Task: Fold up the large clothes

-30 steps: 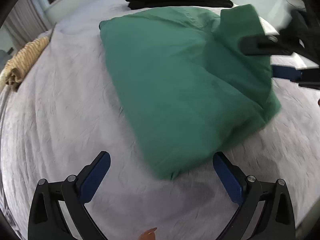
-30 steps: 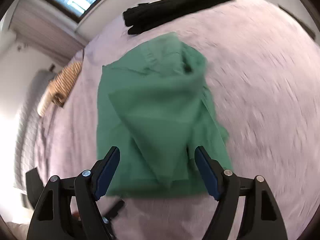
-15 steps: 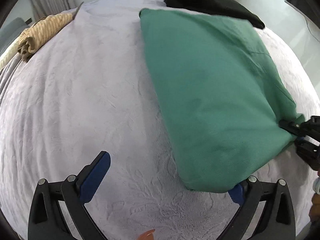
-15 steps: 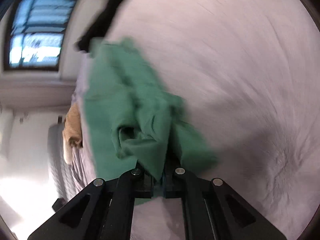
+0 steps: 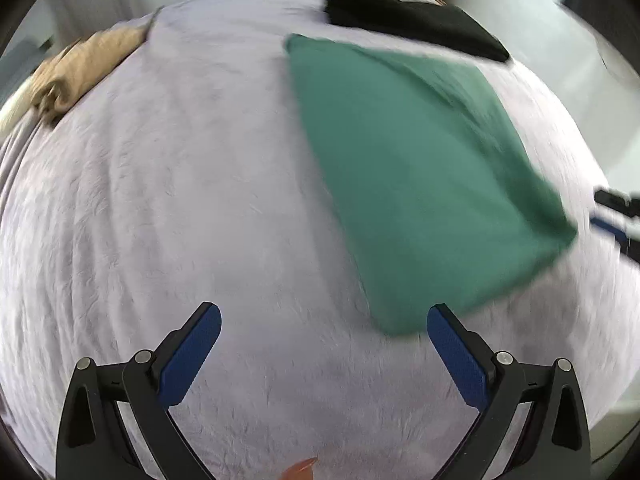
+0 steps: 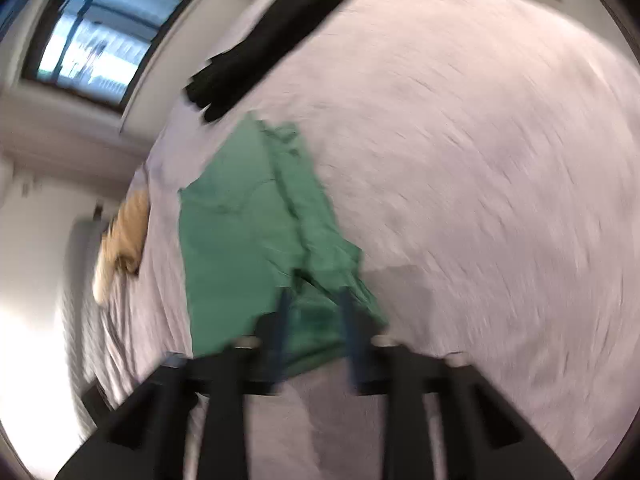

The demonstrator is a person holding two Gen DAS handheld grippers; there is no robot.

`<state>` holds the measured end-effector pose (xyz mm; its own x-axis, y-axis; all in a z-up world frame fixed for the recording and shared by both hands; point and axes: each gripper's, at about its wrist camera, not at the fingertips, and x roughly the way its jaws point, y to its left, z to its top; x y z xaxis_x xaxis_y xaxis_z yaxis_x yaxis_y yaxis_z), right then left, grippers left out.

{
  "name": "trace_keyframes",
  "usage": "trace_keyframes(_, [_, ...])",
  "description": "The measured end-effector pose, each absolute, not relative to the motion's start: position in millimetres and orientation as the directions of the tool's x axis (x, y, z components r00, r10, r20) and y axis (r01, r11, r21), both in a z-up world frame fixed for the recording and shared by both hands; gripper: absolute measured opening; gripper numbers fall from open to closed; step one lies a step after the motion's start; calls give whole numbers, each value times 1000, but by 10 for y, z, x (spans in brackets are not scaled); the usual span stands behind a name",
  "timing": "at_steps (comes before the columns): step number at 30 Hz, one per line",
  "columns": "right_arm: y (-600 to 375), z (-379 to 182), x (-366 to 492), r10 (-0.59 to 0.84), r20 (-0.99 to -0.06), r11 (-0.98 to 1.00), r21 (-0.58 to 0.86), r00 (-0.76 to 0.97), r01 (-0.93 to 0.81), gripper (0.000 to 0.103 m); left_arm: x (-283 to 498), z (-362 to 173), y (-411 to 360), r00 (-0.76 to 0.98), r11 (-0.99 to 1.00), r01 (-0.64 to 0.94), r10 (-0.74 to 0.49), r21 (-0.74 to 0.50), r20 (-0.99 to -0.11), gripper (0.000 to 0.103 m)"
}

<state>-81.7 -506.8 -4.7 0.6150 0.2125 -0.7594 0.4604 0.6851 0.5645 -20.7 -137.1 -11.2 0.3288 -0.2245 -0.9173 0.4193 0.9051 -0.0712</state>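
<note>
A folded green garment [image 5: 420, 168] lies flat on the pale bed cover [image 5: 180, 200], right of centre in the left wrist view. My left gripper [image 5: 322, 344] is open and empty just in front of its near corner. My right gripper [image 6: 316, 316] is open, its blue pads apart at the garment's [image 6: 240, 240] near edge, with cloth between them but not clamped. It also shows at the right edge of the left wrist view [image 5: 616, 216].
A folded black garment [image 5: 408, 20] lies at the far edge of the bed. A tan garment [image 5: 76, 72] is bunched at the far left. A window [image 6: 104, 36] is behind the bed. The bed edge runs along the right.
My right gripper, shut on the green garment's corner half a second ago, has opened and let it go. The garment now lies flat. The left gripper has drawn back slightly.
</note>
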Motion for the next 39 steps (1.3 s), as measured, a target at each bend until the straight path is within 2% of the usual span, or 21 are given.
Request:
trace_keyframes(2, [-4986,-59,-586,226,-786,747,519,575,415,60,-15,-95,-1440,341,919,380,-242,-103,-908,103])
trace_keyframes(4, [-4911,-146,-345,242,-817,785,482,523,390,47,94,-94,-1536,352,917,379,-266,-123,-897,103])
trace_keyframes(5, [-4889,-204,-269,260,-824,789,482,504,382,28,119,-99,-1596,361,914,386,-274,-125,-891,103])
trace_keyframes(6, [-4864,-254,-198,263,-838,800,466,478,379,14,127,-130,-1657,364,911,395,-277,-121,-889,103])
trace_keyframes(7, [-4854,-286,-172,247,-850,814,442,465,377,11,85,-177,-1690,355,908,401,-276,-121,-893,103])
trace_keyframes(10, [-4941,-420,-181,157,-892,851,340,425,400,9,58,-447,-1714,291,908,401,-254,-123,-922,103])
trace_keyframes(11, [-5013,-505,-199,153,-898,844,336,413,417,9,23,-533,-1689,280,908,399,-253,-128,-926,103])
trace_keyframes(15, [-5382,-785,-344,280,-857,698,491,433,521,8,-59,-579,-1683,289,904,414,-246,-111,-925,103])
trace_keyframes(19, [-5331,-756,-352,190,-907,775,373,375,511,8,-56,-560,-1748,289,898,432,-223,-81,-931,103])
trace_keyframes(21, [-5397,-830,-425,194,-913,746,375,358,550,7,-16,-535,-1745,263,904,418,-219,-93,-940,103])
trace_keyframes(24, [-5483,-793,-547,231,-891,703,431,391,567,7,73,-493,-1757,235,912,398,-202,-95,-951,103])
trace_keyframes(39, [-5446,-508,-671,242,-888,718,435,390,544,12,222,-490,-1811,155,920,380,-166,-97,-974,103])
